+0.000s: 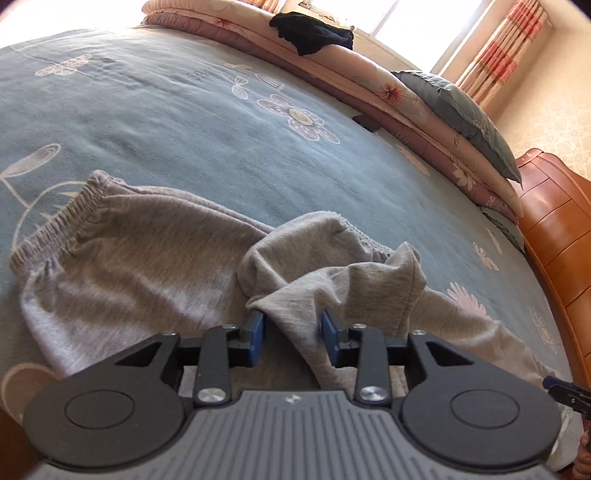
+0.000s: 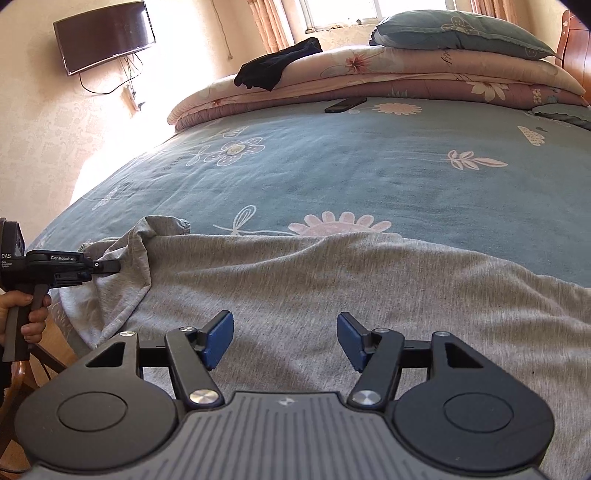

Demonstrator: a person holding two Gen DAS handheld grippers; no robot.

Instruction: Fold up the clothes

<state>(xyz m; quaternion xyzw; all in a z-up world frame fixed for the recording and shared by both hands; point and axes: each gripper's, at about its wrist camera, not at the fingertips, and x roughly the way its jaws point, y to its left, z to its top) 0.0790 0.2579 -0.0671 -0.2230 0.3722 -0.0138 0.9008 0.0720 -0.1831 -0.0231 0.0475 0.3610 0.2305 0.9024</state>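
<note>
Grey sweatpants (image 1: 147, 266) lie crumpled on the blue flowered bedsheet (image 1: 184, 122), elastic waistband (image 1: 62, 221) at the left. My left gripper (image 1: 293, 326) is open, and a raised fold of the grey cloth (image 1: 295, 295) hangs loosely between its blue pads. In the right wrist view the same pants (image 2: 332, 280) spread across the bed's near edge. My right gripper (image 2: 286, 338) hovers open just over the flat cloth with nothing between its fingers. The left gripper (image 2: 110, 266) shows at the far left, its tip at a bunched corner, a hand (image 2: 29, 314) on its handle.
Folded floral quilts (image 2: 406, 74) with a blue pillow (image 2: 461, 33) and a black garment (image 2: 280, 66) line the far side. A dark phone (image 2: 345, 104) lies on the sheet beside them. A wooden headboard (image 1: 554, 240) stands at the right; a TV (image 2: 107, 35) hangs on the wall.
</note>
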